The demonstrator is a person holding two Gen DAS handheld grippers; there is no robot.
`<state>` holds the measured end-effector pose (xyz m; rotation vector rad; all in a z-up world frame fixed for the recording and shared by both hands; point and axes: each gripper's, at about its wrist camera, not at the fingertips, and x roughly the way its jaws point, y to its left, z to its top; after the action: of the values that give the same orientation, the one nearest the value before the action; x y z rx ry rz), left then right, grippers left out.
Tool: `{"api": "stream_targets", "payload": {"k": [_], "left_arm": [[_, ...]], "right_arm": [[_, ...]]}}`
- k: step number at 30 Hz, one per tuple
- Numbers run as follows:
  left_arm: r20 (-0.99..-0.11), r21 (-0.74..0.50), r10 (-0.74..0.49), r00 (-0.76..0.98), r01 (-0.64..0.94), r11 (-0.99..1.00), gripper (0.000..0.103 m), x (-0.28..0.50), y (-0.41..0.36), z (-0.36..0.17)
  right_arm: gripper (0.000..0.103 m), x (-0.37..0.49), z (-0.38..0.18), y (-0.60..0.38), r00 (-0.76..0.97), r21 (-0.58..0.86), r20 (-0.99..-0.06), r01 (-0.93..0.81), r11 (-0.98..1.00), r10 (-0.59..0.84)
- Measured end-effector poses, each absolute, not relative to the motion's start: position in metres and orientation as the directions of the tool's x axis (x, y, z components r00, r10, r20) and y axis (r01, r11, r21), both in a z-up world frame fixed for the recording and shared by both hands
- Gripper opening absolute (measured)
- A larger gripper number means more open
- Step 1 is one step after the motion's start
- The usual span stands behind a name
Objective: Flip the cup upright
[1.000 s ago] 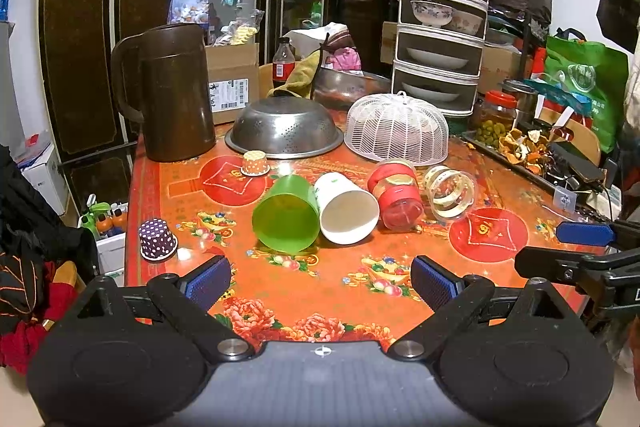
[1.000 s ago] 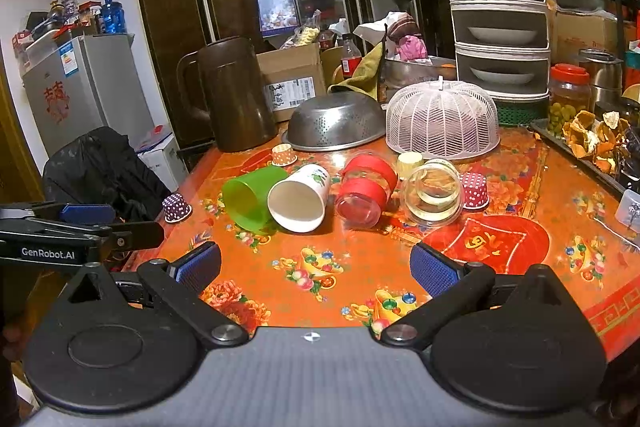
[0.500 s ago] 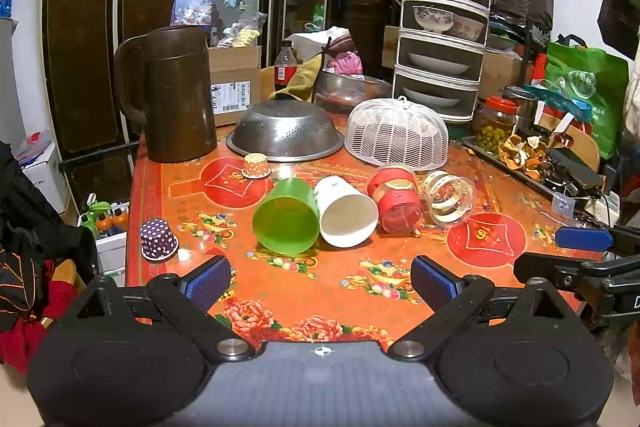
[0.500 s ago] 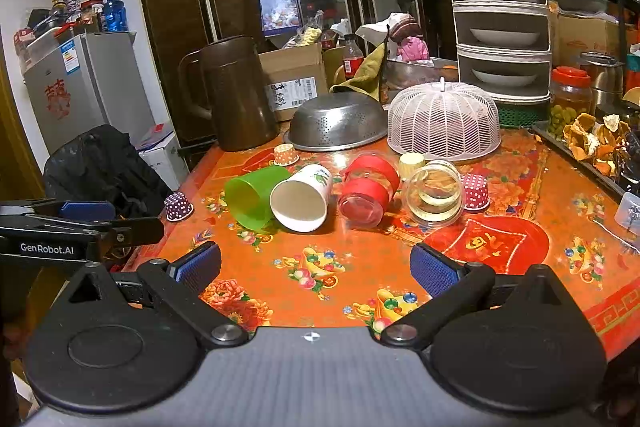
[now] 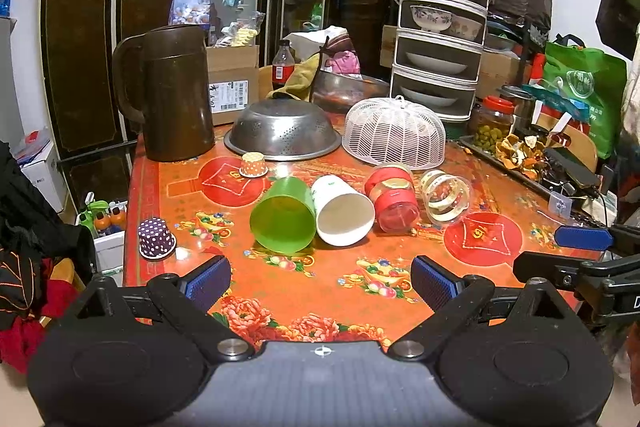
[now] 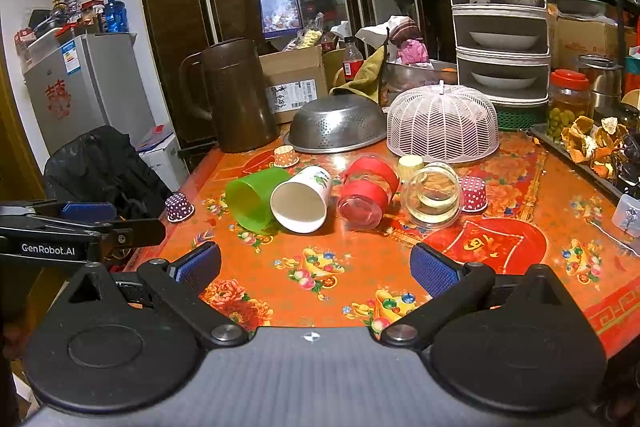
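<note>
Several cups lie on their sides in a row on the orange floral table (image 5: 320, 291), mouths toward me: a green plastic cup (image 5: 283, 214) (image 6: 253, 198), a white paper cup (image 5: 342, 211) (image 6: 302, 199), a red-banded glass (image 5: 394, 201) (image 6: 366, 195) and a clear glass (image 5: 446, 197) (image 6: 434, 197). My left gripper (image 5: 320, 279) is open and empty, near the front edge, short of the green and white cups. My right gripper (image 6: 316, 265) is open and empty, short of the white cup and red glass.
A brown jug (image 5: 172, 95), an upturned steel colander (image 5: 282, 135) and a white mesh food cover (image 5: 394, 133) stand behind the cups. Small cupcake liners (image 5: 156, 239) (image 6: 472, 193) sit on the table. A tray of clutter (image 5: 520, 151) lines the right edge.
Both grippers have drifted slightly closer to the table; the cups have not moved and both stay open.
</note>
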<state>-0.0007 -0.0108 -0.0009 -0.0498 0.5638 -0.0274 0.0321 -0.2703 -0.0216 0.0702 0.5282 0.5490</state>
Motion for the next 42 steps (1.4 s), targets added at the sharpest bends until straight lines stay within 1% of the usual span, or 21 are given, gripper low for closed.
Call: {"api": "stream_targets", "payload": {"k": [21,23,26,28,30,31,32,33,34,35,36,39,42], "left_arm": [[-0.552,-0.064,-0.044,0.833,0.011,0.998,0.098,0.010,-0.006,-0.006],[-0.552,-0.064,-0.045,0.832,0.012,0.998,0.098,0.010,-0.006,-0.006],[-0.548,-0.067,-0.050,0.835,0.016,0.998,0.098,0.009,-0.005,-0.007],[-0.546,-0.074,-0.056,0.836,0.018,0.997,0.098,0.007,-0.004,-0.008],[-0.546,-0.083,-0.059,0.836,0.016,0.996,0.098,0.004,0.000,-0.011],[-0.547,-0.088,-0.058,0.835,0.012,0.996,0.098,0.003,0.003,-0.012],[-0.547,-0.095,-0.057,0.835,0.006,0.995,0.098,0.001,0.006,-0.013],[-0.548,-0.102,-0.056,0.835,0.000,0.995,0.098,0.000,0.010,-0.014],[-0.548,-0.107,-0.054,0.835,-0.006,0.994,0.098,-0.001,0.015,-0.015],[-0.548,-0.110,-0.049,0.835,-0.014,0.994,0.098,-0.003,0.020,-0.016],[-0.549,-0.112,-0.045,0.835,-0.020,0.994,0.098,-0.004,0.024,-0.017],[-0.551,-0.122,-0.036,0.834,-0.038,0.992,0.098,-0.007,0.037,-0.022],[-0.553,-0.147,-0.040,0.832,-0.050,0.988,0.098,-0.008,0.052,-0.027]], "right_arm": [[0.102,0.040,-0.027,-0.267,0.713,0.207,-0.476,-0.478,0.853,0.515],[0.102,0.044,-0.024,-0.267,0.695,0.242,-0.467,-0.494,0.835,0.546],[0.102,0.071,-0.007,-0.259,0.630,0.323,-0.444,-0.551,0.770,0.637],[0.102,0.103,0.007,-0.243,0.571,0.368,-0.473,-0.563,0.740,0.670],[0.102,0.140,0.015,-0.220,0.536,0.381,-0.525,-0.548,0.745,0.662],[0.102,0.158,0.015,-0.208,0.522,0.368,-0.564,-0.535,0.761,0.640],[0.099,0.179,0.013,-0.193,0.500,0.354,-0.610,-0.521,0.776,0.614],[0.088,0.195,0.009,-0.181,0.476,0.351,-0.645,-0.510,0.785,0.597],[0.081,0.211,0.004,-0.169,0.447,0.353,-0.679,-0.497,0.793,0.583],[0.069,0.223,-0.003,-0.159,0.422,0.350,-0.709,-0.486,0.801,0.566],[0.066,0.233,-0.009,-0.151,0.401,0.341,-0.735,-0.479,0.809,0.547],[0.067,0.251,-0.026,-0.137,0.369,0.310,-0.789,-0.452,0.836,0.492],[0.067,0.259,-0.038,-0.132,0.337,0.301,-0.819,-0.438,0.847,0.465]]}}
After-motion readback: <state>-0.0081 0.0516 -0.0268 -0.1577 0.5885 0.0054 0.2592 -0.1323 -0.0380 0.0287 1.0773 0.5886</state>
